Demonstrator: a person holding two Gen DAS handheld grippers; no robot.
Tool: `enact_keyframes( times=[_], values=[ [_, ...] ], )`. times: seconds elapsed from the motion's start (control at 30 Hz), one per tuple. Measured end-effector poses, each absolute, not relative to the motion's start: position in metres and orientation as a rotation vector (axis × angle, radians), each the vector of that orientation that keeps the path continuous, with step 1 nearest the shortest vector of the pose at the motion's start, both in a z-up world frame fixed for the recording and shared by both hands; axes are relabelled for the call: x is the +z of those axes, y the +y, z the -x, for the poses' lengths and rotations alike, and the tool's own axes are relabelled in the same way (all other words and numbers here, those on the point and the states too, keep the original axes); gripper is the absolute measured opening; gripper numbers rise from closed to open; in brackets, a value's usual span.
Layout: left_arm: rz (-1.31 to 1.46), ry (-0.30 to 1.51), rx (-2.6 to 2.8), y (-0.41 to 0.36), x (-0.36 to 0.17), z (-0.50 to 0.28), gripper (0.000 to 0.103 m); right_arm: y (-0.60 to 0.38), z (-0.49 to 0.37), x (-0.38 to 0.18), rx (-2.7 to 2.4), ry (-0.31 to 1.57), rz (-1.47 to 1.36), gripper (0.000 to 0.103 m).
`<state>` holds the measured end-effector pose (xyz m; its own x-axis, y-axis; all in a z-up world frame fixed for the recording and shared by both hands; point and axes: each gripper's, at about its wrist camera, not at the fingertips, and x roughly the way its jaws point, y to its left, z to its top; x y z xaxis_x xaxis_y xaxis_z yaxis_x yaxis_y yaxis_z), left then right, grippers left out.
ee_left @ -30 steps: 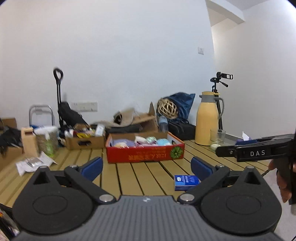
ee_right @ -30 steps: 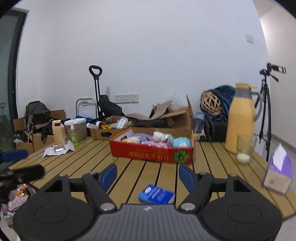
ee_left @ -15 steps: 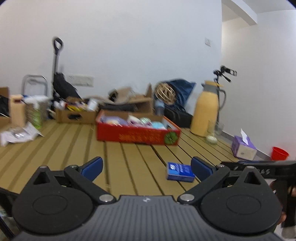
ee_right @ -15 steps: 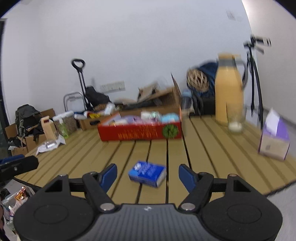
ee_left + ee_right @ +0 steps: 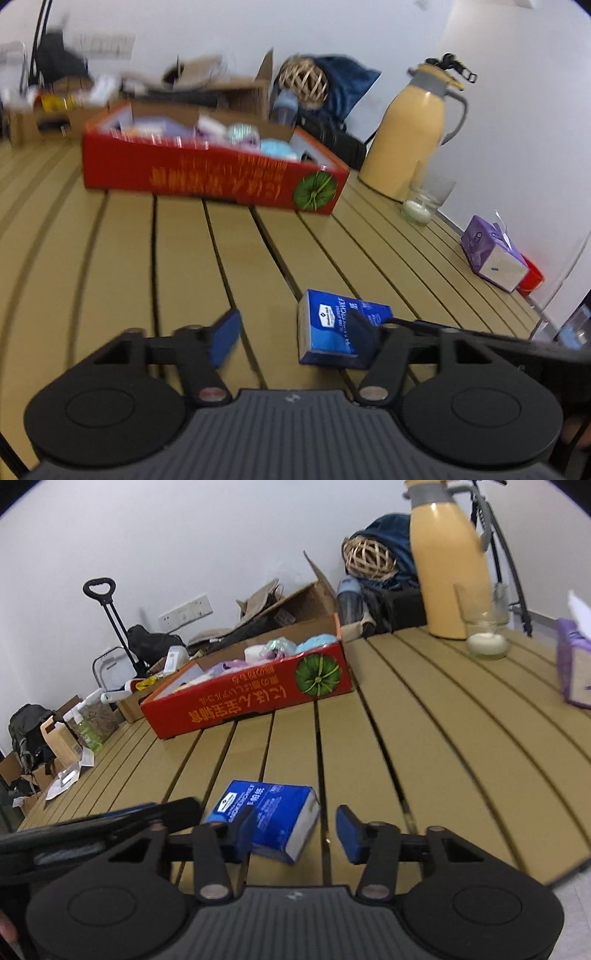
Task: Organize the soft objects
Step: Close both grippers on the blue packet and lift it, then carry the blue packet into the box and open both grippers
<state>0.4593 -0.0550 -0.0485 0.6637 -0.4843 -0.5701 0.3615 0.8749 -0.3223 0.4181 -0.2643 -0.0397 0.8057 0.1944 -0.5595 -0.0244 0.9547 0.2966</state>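
Observation:
A blue pack of tissues (image 5: 332,328) (image 5: 273,812) lies on the slatted wooden table (image 5: 177,273), near its front edge. My left gripper (image 5: 294,338) hangs low just in front of it. Its jaws are closing, the right finger overlaps the pack's front and the left pad is well clear of it. My right gripper (image 5: 295,832) comes in from the other side. Its jaws are closing too, its left finger is in front of the pack, and no pad presses on it. A red cardboard box (image 5: 207,177) (image 5: 251,701) farther back holds several soft pastel items (image 5: 277,147).
A yellow thermos jug (image 5: 413,136), a glass with a candle (image 5: 424,199) and a purple tissue box (image 5: 491,258) stand at the right, by the table's edge. Cardboard boxes, bags and a trolley crowd the far side. Bare slats lie between the pack and the red box.
Both grippers have dropped and tilted down toward the table, closing in on the blue pack. Their jaws have narrowed from wide open, and both views have rolled.

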Motion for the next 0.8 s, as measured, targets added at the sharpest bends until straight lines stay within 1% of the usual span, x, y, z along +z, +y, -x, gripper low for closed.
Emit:
enact_keyframes(
  times=[0.03,0.07,0.1,0.17,0.37,0.5,0.67,0.8],
  values=[
    [0.201,0.713,-0.496,-0.056,-0.052,-0.465,0.043,-0.264,-0.425,-0.043,0.122,0.629,-0.293,0.040],
    [0.216,0.725,-0.518,-0.055,-0.054,-0.470,0.035,-0.265,-0.429,-0.044,0.124,0.630,-0.305,0.036],
    [0.233,0.726,-0.533,-0.055,-0.055,-0.473,0.027,-0.266,-0.434,-0.045,0.133,0.630,-0.321,0.028],
    [0.260,0.732,-0.566,-0.055,-0.056,-0.477,0.017,-0.268,-0.440,-0.046,0.144,0.629,-0.346,0.024],
    [0.286,0.734,-0.555,-0.058,-0.055,-0.479,0.017,-0.267,-0.448,-0.047,0.143,0.627,-0.343,0.022],
    [0.283,0.687,-0.550,-0.057,-0.038,-0.476,0.017,-0.266,-0.448,-0.039,0.144,0.621,-0.350,0.021],
    [0.259,0.578,-0.547,-0.047,0.005,-0.510,0.017,-0.261,-0.479,-0.002,0.198,0.536,-0.321,0.021],
    [0.289,0.527,-0.528,-0.030,0.041,-0.567,0.017,-0.253,-0.538,0.043,0.256,0.428,-0.303,0.020]
  ],
)
